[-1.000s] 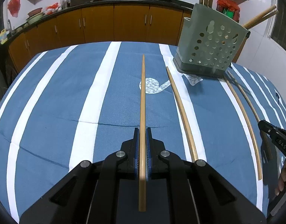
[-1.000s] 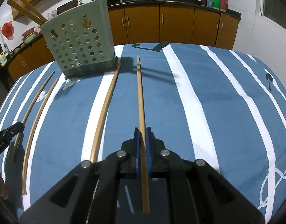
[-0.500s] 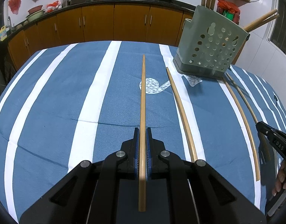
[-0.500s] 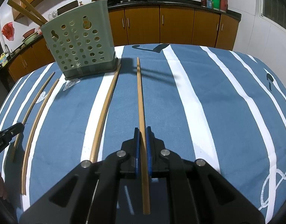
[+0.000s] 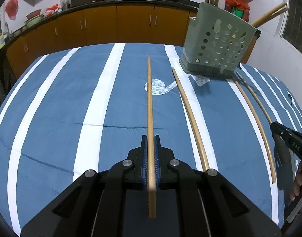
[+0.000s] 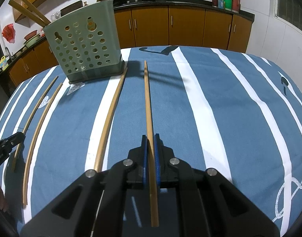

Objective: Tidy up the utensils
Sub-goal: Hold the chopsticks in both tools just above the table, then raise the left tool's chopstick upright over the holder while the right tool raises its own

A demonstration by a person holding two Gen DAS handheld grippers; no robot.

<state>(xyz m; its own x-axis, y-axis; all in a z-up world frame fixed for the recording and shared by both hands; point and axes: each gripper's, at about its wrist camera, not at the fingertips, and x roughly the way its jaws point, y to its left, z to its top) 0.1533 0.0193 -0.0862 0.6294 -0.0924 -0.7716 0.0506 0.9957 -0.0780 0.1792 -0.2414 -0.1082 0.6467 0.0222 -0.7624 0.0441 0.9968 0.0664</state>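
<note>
In the left wrist view my left gripper (image 5: 150,137) is shut on a long wooden chopstick (image 5: 149,98) that points straight ahead over the striped cloth. My right gripper (image 6: 150,137) is shut on another chopstick (image 6: 148,98), whose far tip points past the green perforated holder (image 6: 85,55). Two loose chopsticks (image 6: 109,116) (image 6: 40,130) lie on the cloth between the grippers. The holder (image 5: 216,45) stands ahead right of the left gripper, with several chopsticks sticking out of its top. Each gripper's tip shows at the edge of the other's view (image 5: 273,125) (image 6: 22,135).
A blue tablecloth with white stripes (image 5: 91,118) covers the table. Orange kitchen cabinets (image 5: 131,23) with a dark counter, pans and bowls run behind it. A person's fingers (image 5: 297,185) show at the right edge of the left wrist view.
</note>
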